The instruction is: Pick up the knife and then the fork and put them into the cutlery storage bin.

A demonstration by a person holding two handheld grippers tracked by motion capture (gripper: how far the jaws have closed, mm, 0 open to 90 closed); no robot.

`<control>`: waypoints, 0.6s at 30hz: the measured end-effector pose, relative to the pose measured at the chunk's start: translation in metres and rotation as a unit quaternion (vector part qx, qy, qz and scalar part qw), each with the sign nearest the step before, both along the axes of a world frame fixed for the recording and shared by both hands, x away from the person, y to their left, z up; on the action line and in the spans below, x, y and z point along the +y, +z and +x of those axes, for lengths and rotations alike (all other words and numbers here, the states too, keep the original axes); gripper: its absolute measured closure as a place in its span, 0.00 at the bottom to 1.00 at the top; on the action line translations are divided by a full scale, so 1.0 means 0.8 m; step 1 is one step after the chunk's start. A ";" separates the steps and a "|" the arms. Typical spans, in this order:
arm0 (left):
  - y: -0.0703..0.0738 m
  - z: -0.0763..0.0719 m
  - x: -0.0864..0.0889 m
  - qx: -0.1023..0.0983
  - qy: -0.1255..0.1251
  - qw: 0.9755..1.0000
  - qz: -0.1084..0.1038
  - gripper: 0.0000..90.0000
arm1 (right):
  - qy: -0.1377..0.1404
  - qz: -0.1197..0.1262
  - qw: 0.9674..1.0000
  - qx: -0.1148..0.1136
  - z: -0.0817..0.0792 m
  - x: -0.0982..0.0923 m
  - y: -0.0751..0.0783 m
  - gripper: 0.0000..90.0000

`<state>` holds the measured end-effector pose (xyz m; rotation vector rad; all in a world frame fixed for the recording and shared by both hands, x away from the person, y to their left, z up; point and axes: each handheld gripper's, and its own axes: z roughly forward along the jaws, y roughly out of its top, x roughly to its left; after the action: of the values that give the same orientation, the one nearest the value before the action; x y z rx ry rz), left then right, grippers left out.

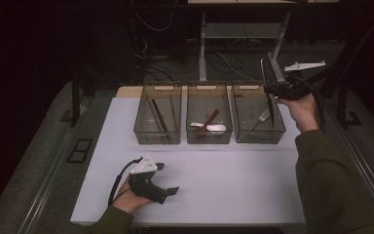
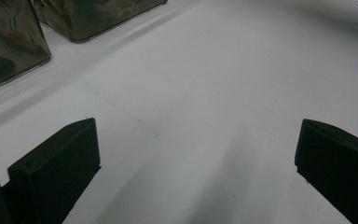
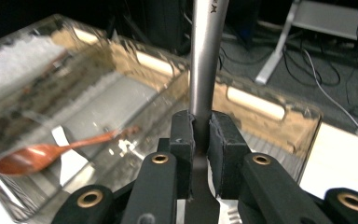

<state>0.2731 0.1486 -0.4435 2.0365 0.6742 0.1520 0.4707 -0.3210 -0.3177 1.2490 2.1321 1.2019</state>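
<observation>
Smooth steel fork (image 3: 206, 56) in right gripper (image 3: 201, 135)

Metal fork (image 3: 208, 56): plain silver, smooth flat handle with small dark lettering near the top of the right gripper view, tines at the bottom edge. Pose: roughly upright, handle up, neck clamped between the pads of the right gripper (image 3: 202, 135). Location in the high view: above the right-hand bin (image 1: 259, 137) of the three clear bins, near its far right corner.
</observation>
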 end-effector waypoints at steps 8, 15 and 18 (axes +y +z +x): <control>0.000 0.000 0.000 -0.001 0.000 1.000 0.000 0.00 | -0.005 -0.028 0.998 0.048 0.006 -0.004 -0.035 0.89; -0.001 0.000 0.000 -0.001 0.000 1.000 0.002 0.00 | 0.002 -0.057 0.994 0.089 0.011 0.000 -0.058 0.89; -0.001 0.001 0.000 -0.001 0.002 1.000 0.001 0.00 | 0.005 -0.070 0.993 0.097 0.015 0.005 -0.063 0.89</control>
<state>0.2737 0.1487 -0.4442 2.0369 0.6764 0.1570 0.4823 -0.3171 -0.3678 1.3396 2.3185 0.9487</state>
